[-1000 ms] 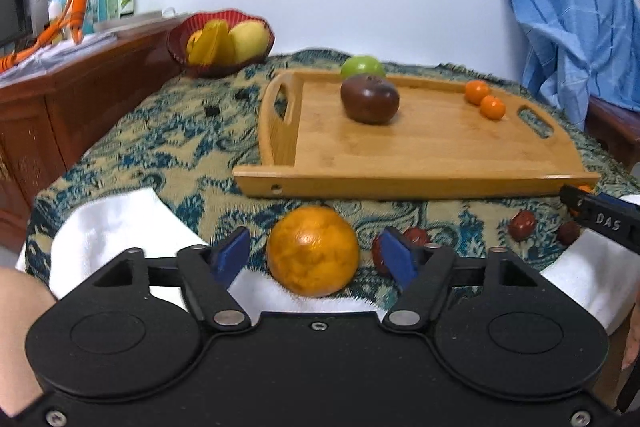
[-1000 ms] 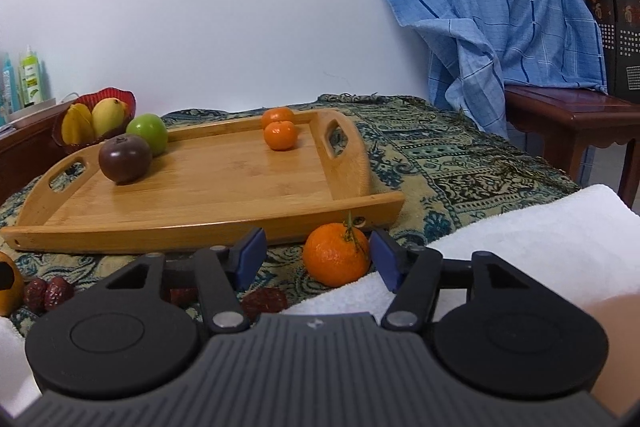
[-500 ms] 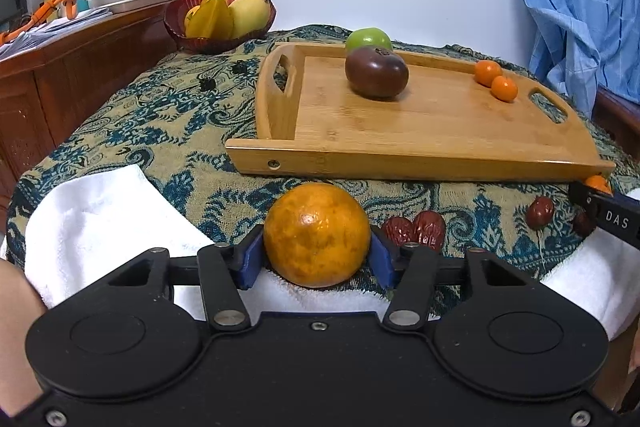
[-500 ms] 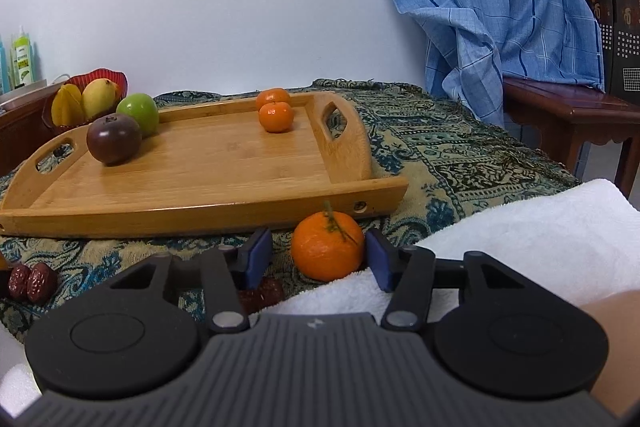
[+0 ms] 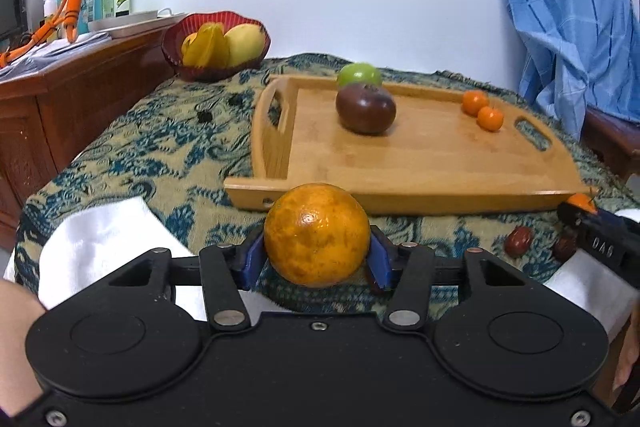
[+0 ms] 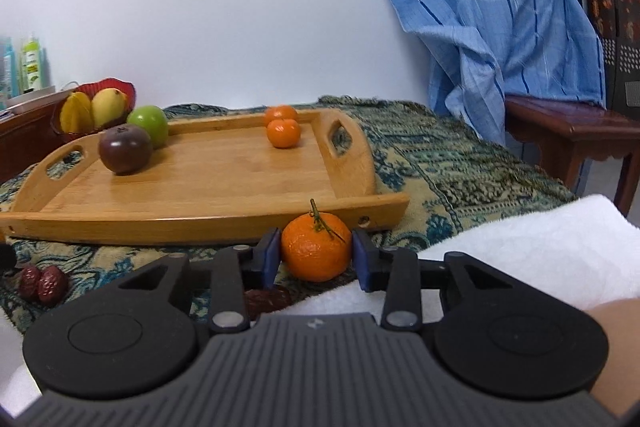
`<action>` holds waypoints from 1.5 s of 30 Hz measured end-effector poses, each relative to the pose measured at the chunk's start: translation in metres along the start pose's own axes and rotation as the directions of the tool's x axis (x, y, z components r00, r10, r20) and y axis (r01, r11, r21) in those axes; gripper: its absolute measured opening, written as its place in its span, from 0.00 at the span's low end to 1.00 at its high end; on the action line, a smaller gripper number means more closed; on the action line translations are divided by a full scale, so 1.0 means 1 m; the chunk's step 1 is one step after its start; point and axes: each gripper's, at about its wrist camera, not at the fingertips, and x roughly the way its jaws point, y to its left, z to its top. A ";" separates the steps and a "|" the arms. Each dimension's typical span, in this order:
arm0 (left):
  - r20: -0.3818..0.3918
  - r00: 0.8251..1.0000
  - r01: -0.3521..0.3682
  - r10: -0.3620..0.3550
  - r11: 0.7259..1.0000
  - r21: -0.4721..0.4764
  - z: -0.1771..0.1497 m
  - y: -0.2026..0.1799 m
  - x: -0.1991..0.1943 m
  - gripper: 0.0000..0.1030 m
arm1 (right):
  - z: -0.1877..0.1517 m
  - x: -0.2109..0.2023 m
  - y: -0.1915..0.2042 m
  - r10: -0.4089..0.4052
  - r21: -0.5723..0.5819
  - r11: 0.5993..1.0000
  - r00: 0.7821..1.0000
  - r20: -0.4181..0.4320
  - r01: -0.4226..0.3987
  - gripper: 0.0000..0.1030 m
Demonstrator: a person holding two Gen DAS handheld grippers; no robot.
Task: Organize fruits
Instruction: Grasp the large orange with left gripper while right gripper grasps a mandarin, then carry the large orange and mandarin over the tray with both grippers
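Observation:
My left gripper (image 5: 316,259) is shut on a large orange (image 5: 317,235) and holds it just in front of the wooden tray (image 5: 420,163). My right gripper (image 6: 316,259) is shut on a small tangerine (image 6: 315,247) with a stem, near the tray's (image 6: 200,195) front right corner. On the tray lie a dark purple fruit (image 5: 365,109), a green apple (image 5: 359,75) and two small tangerines (image 5: 482,110). Red dates (image 5: 519,241) lie on the patterned cloth; two more show in the right wrist view (image 6: 42,283).
A red bowl (image 5: 216,45) with yellow fruit stands at the back left. A wooden sideboard (image 5: 60,95) with bottles is on the left. White towels (image 6: 540,247) lie along the near edge. A blue cloth (image 6: 500,27) hangs over a chair at right.
Both grippers closed: the left onto the large orange, the right onto the small tangerine. Both fruits now sit slightly higher than before.

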 end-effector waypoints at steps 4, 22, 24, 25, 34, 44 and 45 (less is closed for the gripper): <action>0.010 1.000 0.005 -0.005 1.000 0.020 0.010 -0.006 -0.002 0.48 | 0.006 -0.003 0.001 0.041 -0.013 0.999 0.999 0.023 -0.041 0.41; -0.010 0.996 0.086 -0.086 0.995 0.059 0.059 -0.039 0.040 0.48 | 0.044 0.045 -0.002 0.113 -0.064 0.992 0.991 0.066 -0.109 0.41; -0.018 0.996 0.092 -0.091 0.994 0.054 0.065 -0.041 0.048 0.48 | 0.049 0.054 -0.002 0.112 -0.068 0.992 0.992 0.064 -0.108 0.41; -0.022 0.995 0.095 -0.094 0.994 0.052 0.067 -0.041 0.053 0.48 | 0.050 0.056 -0.002 0.112 -0.071 0.992 0.992 0.064 -0.108 0.41; -0.032 0.994 0.102 -0.100 0.994 0.046 0.085 -0.046 0.088 0.48 | 0.066 0.090 0.004 0.129 -0.101 0.987 0.991 0.032 -0.125 0.41; -0.065 0.993 0.098 -0.096 0.995 0.030 0.085 -0.048 0.111 0.48 | 0.075 0.117 0.000 0.154 -0.056 0.986 0.987 -0.054 -0.157 0.41; -0.067 0.993 0.097 -0.095 0.995 0.030 0.085 -0.049 0.112 0.48 | 0.076 0.120 0.000 0.155 -0.049 0.986 0.986 -0.066 -0.159 0.41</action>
